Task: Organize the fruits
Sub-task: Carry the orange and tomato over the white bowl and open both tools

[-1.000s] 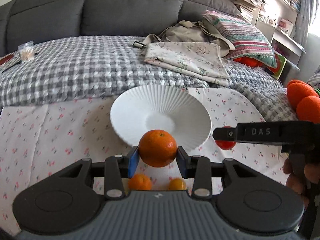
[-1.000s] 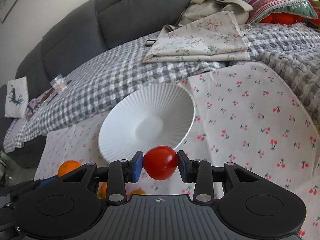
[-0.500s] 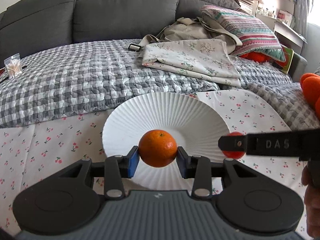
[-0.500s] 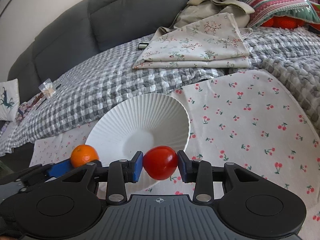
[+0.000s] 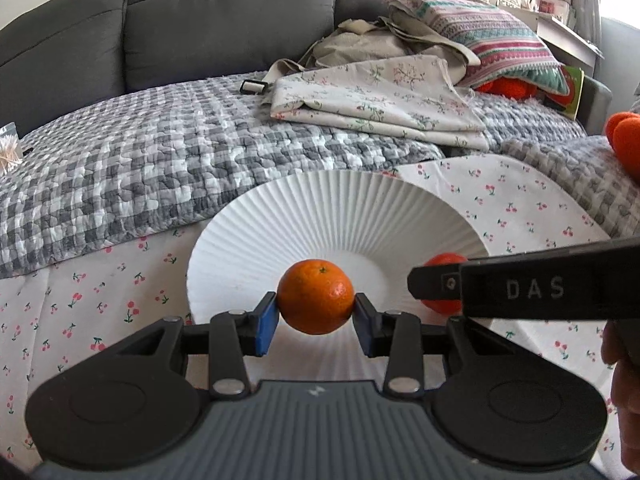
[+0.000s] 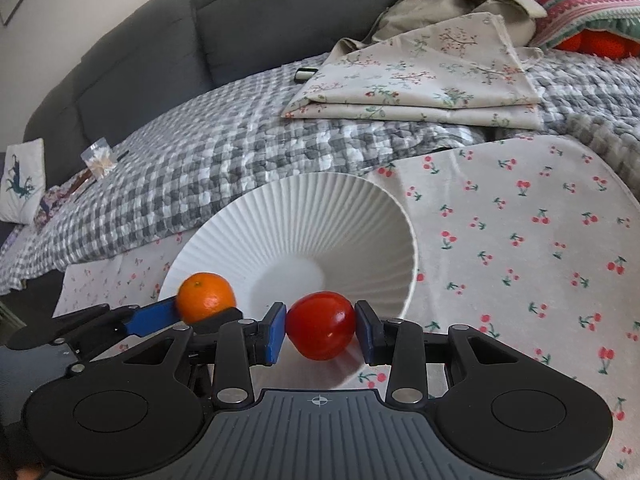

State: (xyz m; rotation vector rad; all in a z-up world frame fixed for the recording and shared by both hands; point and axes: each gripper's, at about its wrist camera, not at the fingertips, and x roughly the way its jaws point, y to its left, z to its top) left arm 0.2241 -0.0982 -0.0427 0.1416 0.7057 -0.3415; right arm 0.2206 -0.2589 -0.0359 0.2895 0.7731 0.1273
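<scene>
Cherry-printed white cloth (image 6: 520, 240) covers the near surface, with a grey checked quilt (image 5: 140, 168) behind it and a dark grey sofa back (image 5: 200, 28) beyond; folded floral fabric (image 5: 380, 100) and a striped pillow (image 5: 500, 52) lie behind the ribbed white ceramic bowl (image 5: 340, 208); the left gripper (image 5: 315, 318) is clamped on a round glossy orange mandarin (image 5: 315, 296) over the bowl; the right gripper (image 6: 320, 330) is clamped on a smooth red tomato (image 6: 320, 325) at the bowl's near rim, just beside the mandarin.
</scene>
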